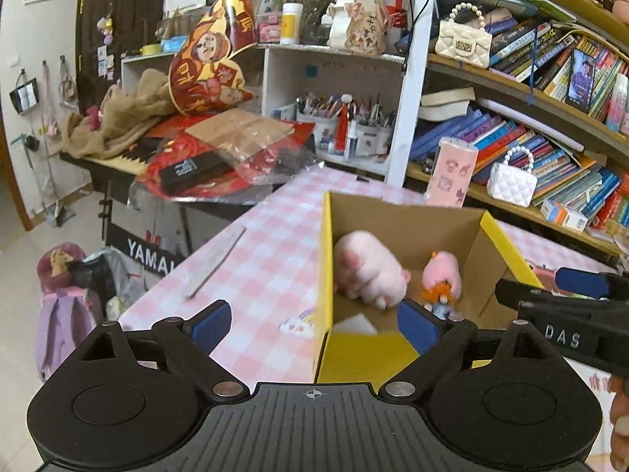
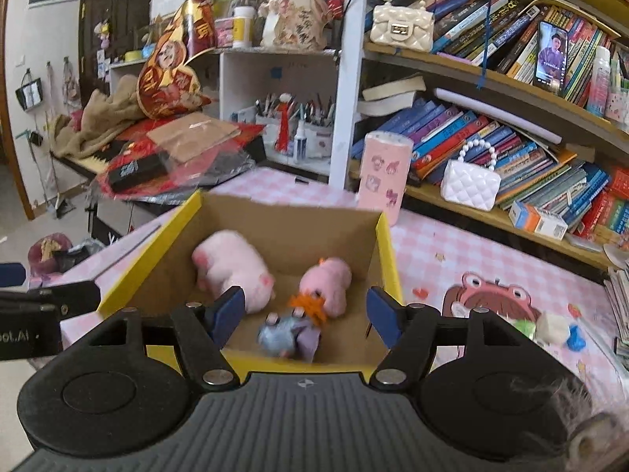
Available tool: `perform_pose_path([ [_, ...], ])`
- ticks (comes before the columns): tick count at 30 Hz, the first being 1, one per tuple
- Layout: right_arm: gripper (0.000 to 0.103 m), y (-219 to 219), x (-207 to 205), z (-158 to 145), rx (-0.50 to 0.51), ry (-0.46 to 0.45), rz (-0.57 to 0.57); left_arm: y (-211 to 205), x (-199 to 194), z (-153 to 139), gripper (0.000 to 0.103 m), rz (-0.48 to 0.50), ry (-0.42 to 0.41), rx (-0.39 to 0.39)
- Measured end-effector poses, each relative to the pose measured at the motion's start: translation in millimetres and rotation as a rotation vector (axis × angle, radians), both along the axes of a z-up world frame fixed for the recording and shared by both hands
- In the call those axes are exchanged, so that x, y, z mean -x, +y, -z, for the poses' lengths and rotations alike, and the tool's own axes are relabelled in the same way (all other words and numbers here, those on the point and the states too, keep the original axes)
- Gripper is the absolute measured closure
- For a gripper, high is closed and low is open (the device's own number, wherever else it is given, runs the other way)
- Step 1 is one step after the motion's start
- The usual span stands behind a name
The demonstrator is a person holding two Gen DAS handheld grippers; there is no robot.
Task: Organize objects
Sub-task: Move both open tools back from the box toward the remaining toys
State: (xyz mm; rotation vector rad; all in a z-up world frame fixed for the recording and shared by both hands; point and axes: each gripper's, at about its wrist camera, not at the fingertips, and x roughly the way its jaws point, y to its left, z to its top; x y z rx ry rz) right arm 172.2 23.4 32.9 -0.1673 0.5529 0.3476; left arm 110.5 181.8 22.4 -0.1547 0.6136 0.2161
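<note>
An open cardboard box (image 1: 485,232) (image 2: 383,244) with yellow outer sides stands on the pink checked tablecloth (image 1: 267,259). Inside lie a large pink plush (image 1: 367,271) (image 2: 232,271), a smaller pink plush with orange hair (image 1: 442,275) (image 2: 328,283) and a blue-grey plush (image 2: 285,336). My left gripper (image 1: 312,326) is open, and its pads straddle the box's left wall without touching it. Over the box's near edge my right gripper (image 2: 306,314) is open above the toys and holds nothing. Each gripper's fingers show at the edge of the other's view.
A pink patterned canister (image 2: 387,173) stands behind the box, against crowded bookshelves (image 2: 511,149) with two small handbags. Small green, white and blue toys (image 2: 554,328) lie on the cloth to the right. A thin stick (image 1: 218,263) lies to the left, near the table edge and a cluttered keyboard (image 1: 129,161).
</note>
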Motion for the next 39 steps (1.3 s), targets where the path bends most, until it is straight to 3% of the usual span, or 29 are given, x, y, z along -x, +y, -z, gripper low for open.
perform_pose_path([
  [19, 0.034, -9, 113, 36, 0.033, 0.089, 0.025, -12, 88, 28, 0.007, 0.025, 0.107, -0.001],
  [30, 0.031, -44, 156, 50, 0.022, 0.148, 0.132, -41, 110, 42, 0.007, 0.127, 0.164, 0.006],
  [39, 0.028, -82, 180, 57, 0.027, 0.175, 0.266, -78, 111, 50, 0.007, 0.269, 0.204, 0.017],
])
